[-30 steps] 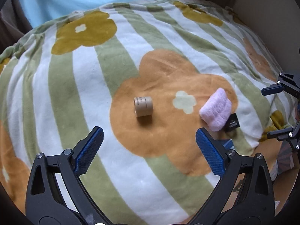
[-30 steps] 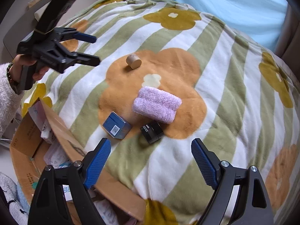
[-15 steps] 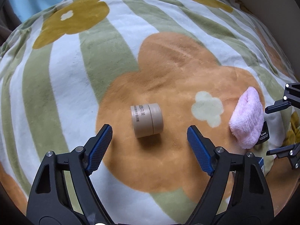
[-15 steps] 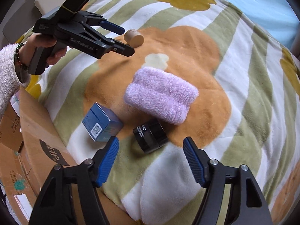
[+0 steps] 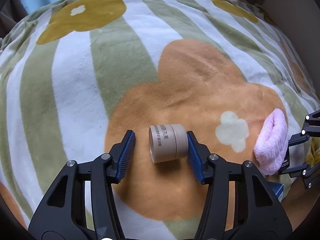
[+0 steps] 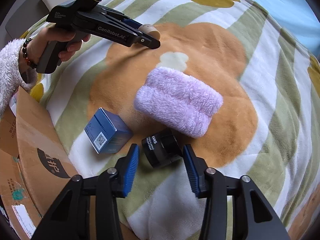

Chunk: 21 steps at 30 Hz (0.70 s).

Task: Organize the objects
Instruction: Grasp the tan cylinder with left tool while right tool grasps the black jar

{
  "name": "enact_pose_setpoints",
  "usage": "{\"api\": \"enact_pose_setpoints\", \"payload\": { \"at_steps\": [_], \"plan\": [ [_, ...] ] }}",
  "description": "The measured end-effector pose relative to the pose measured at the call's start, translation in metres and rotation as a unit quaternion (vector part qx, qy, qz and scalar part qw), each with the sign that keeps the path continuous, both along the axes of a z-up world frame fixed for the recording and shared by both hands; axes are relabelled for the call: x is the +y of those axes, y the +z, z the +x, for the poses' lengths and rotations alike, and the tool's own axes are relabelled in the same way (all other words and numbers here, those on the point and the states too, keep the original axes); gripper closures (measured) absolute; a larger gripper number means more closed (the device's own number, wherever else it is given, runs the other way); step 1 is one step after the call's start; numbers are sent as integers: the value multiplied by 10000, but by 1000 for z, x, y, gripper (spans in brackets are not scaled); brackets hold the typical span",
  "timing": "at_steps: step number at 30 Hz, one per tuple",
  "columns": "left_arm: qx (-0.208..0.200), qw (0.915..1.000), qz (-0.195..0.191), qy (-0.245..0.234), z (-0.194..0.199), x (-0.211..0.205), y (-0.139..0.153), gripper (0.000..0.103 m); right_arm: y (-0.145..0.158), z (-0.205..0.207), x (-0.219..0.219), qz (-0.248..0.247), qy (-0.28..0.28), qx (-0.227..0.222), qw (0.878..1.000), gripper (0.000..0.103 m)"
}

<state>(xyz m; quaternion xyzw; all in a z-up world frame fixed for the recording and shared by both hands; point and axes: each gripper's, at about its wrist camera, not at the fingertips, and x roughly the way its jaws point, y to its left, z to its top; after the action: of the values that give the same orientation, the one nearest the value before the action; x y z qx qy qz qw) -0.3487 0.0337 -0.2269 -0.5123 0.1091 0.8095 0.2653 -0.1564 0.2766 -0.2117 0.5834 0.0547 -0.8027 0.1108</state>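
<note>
A tan jar (image 5: 167,142) lies on its side on the flowered blanket (image 5: 80,92). My left gripper (image 5: 160,156) is open around it; the right pad touches the lid end, the left pad stands a little apart. A black jar (image 6: 161,151) lies on its side between the fingers of my open right gripper (image 6: 161,168), not touched. A folded pink towel (image 6: 178,100) lies just beyond the black jar, and a blue box (image 6: 107,134) lies to its left. The left gripper (image 6: 140,34) and the tan jar (image 6: 149,31) also show in the right wrist view.
An open cardboard box (image 6: 30,150) with papers stands at the blanket's left edge in the right wrist view. The towel (image 5: 273,144) and my right gripper's fingertips (image 5: 300,138) show at the right edge of the left wrist view. A pale blue sheet (image 6: 290,2) lies beyond the blanket.
My left gripper moved forward and narrowed around the tan jar. My right gripper moved forward and down and narrowed around the black jar.
</note>
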Motion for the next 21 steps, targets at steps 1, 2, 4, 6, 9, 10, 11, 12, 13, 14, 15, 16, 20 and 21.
{"api": "enact_pose_setpoints", "payload": {
  "at_steps": [1, 2, 4, 6, 9, 10, 11, 12, 13, 14, 15, 16, 20, 21],
  "plan": [
    [-11, 10000, 0, -8, -1, 0, 0, 67, 0, -1, 1, -15, -17, -12, 10000, 67],
    [-19, 10000, -5, -9, -1, 0, -1, 70, 0, -1, 2, -41, -35, -17, 10000, 67],
    [-13, 10000, 2, -16, -1, 0, -1, 77, -1, -3, 4, -68, -102, -71, 9999, 70],
    [10, 10000, -6, -16, 0, -1, 0, 77, -2, -4, 5, -70, -125, -102, 9998, 71],
    [35, 10000, -33, -9, 1, -1, 1, 77, -1, -4, 4, -51, -118, -95, 9999, 72],
    [29, 10000, -36, 0, 2, -1, 2, 77, 0, -4, 4, -59, -116, -97, 9999, 72],
    [25, 10000, -44, 10, 2, -2, 3, 77, 1, -3, 4, -70, -117, -95, 9999, 72],
    [24, 10000, -44, 15, 2, -2, 4, 77, 2, -3, 3, -62, -126, -76, 9999, 73],
    [29, 10000, -42, 11, 4, -3, 5, 77, 3, -3, 3, -51, -134, -63, 9999, 73],
    [31, 10000, -51, 6, 4, -3, 6, 77, 5, -3, 2, -59, -134, -48, 9999, 73],
    [35, 10000, -72, 2, 5, -4, 6, 77, 6, -3, 2, -70, -130, -25, 9999, 73],
    [39, 10000, -89, 2, 6, -5, 8, 77, 8, -3, 1, -76, -121, 0, 9999, 73],
    [79, 9999, -69, 2, 9, -10, 16, 77, 14, -4, 0, -89, -105, 64, 9999, 73],
    [89, 9999, -54, -3, 10, -11, 19, 77, 15, -3, 1, -85, -105, 80, 9999, 73]
  ]
}}
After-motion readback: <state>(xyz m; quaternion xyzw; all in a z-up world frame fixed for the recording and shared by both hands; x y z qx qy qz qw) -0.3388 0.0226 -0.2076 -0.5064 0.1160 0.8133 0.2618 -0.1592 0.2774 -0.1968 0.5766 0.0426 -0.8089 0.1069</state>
